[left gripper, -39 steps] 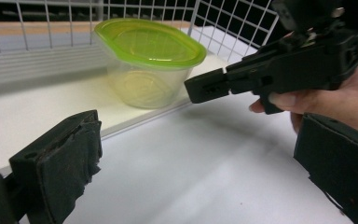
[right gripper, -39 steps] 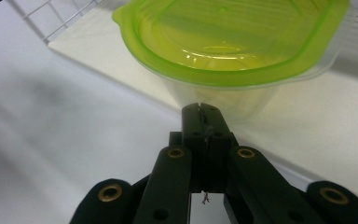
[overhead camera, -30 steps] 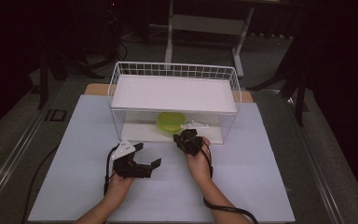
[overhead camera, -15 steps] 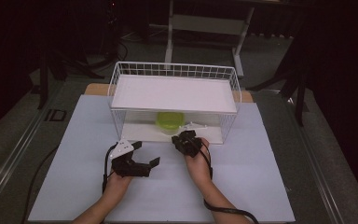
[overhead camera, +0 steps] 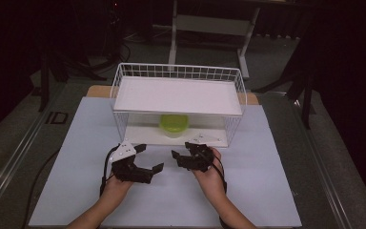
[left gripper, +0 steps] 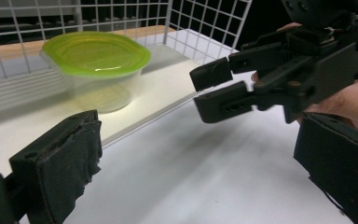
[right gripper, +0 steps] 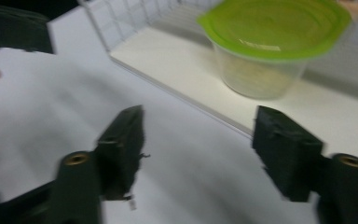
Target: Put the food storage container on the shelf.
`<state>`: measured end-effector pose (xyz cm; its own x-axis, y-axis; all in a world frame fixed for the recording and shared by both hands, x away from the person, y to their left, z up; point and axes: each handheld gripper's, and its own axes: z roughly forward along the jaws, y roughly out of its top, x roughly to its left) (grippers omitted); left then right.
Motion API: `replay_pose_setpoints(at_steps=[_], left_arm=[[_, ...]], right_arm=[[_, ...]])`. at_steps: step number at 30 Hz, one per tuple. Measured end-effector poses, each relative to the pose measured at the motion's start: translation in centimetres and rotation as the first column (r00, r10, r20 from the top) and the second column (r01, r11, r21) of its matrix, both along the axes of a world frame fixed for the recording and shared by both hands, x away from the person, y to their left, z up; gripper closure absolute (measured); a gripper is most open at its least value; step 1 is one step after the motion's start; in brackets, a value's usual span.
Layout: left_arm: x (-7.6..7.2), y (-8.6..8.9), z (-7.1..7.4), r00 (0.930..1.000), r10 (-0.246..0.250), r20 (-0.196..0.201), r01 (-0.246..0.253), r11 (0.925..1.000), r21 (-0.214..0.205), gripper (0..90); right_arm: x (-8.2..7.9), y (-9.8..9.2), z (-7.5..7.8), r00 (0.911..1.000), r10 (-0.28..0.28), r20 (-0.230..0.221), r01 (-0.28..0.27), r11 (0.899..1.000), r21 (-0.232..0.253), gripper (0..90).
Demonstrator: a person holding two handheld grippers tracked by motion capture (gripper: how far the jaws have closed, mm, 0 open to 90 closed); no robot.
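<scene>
White sheeting covers the table [overhead camera: 267,191], where a white wire-mesh two-tier rack [overhead camera: 178,102] stands. On its lower shelf sits a clear plastic tub with a lime-green lid [overhead camera: 174,125]. Just before the rack, the left gripper [overhead camera: 147,158] and right gripper [overhead camera: 183,150] hover with jaws spread, empty, facing each other.

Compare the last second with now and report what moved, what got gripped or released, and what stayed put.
Barely anything changed. The right gripper drifted slightly left, toward the left gripper; both are open and empty, as before. The green-lidded container sits where it was on the lower shelf of the wire rack.
</scene>
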<state>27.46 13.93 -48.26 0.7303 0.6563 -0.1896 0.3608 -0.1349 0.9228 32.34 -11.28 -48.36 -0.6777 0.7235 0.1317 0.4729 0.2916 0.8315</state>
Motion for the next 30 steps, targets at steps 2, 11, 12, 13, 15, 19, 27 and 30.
replay_pose_setpoints(at_steps=[2, 11, 12, 13, 15, 19, 27, 30], left_arm=[[-0.4, 0.2, 0.3, 0.9999, -0.006, 0.013, 0.006, 1.0, 0.005, 1.8], [-1.7, 1.1, 1.0, 0.9993, -0.039, 0.001, 0.039, 0.9992, 0.005, 1.8], [-1.8, 1.2, 1.0, 0.9991, -0.043, 0.001, 0.043, 0.9991, 0.006, 1.7], [-2.0, 1.3, 1.0, 0.9989, -0.047, 0.0, 0.047, 0.9989, 0.007, 1.7], [-2.2, 1.5, 1.0, 0.9987, -0.052, -0.002, 0.052, 0.9986, 0.009, 1.7], [-2.7, 2.1, 1.0, 0.9981, -0.061, -0.002, 0.061, 0.998, 0.015, 1.7], [-3.5, 3.3, 0.6, 0.9982, -0.057, -0.016, 0.058, 0.9982, 0.014, 1.8], [-3.8, 3.7, 0.6, 0.9982, -0.058, -0.011, 0.058, 0.9981, 0.019, 1.8]], right_arm=[[-0.4, 0.0, 0.2, 0.9992, 0.04, 0.0, -0.04, 0.999, 0.004, 19.2], [-1.8, -0.8, 0.9, 0.9984, 0.047, 0.031, -0.048, 0.998, 0.042, 15.2], [-1.9, -0.9, 0.9, 0.9984, 0.047, 0.031, -0.048, 0.998, 0.043, 15.3], [-2.0, -1.0, 0.9, 0.9985, 0.046, 0.029, -0.047, 0.998, 0.047, 15.2], [-2.2, -1.3, 0.9, 0.9984, 0.047, 0.033, -0.048, 0.998, 0.039, 15.3], [-2.6, -1.9, 0.7, 0.9982, 0.05, 0.032, -0.051, 0.998, 0.03, 15.3], [-3.7, -3.4, 1.0, 0.9979, 0.055, 0.034, -0.057, 0.997, 0.046, 15.3], [-4.2, -4.0, 1.1, 0.9975, 0.06, 0.037, -0.061, 0.997, 0.042, 15.3]])
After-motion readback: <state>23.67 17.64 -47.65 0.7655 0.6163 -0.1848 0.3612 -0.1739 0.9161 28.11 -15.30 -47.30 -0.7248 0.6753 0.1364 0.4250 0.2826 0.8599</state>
